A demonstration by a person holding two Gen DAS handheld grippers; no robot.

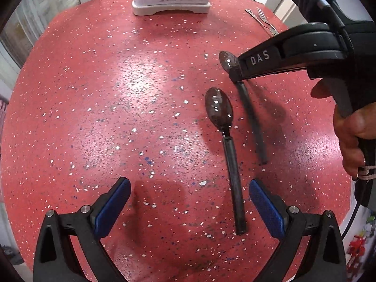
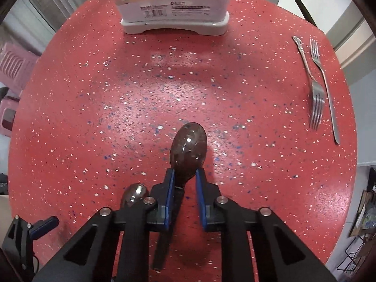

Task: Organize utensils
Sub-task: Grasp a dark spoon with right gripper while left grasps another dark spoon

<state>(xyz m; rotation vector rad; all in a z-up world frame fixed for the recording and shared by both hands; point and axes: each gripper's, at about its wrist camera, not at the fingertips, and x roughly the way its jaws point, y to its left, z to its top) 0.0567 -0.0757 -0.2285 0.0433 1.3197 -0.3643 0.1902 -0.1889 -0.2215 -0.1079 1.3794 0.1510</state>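
We read this as a home dining or kitchen corner. Round red speckled bench (image 2: 94, 94), perforated white cutlery drainer (image 2: 174, 4) at the far edge, two steel forks (image 2: 317, 94) lying far right. Pink plastic stool (image 2: 14, 65) off left, wire rack (image 2: 354, 256) near right.

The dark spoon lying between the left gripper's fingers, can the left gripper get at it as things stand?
Probably yes. The left gripper is open with the spoon's handle lying between its fingers. Nothing covers it; the right gripper is at the neighbouring spoon.
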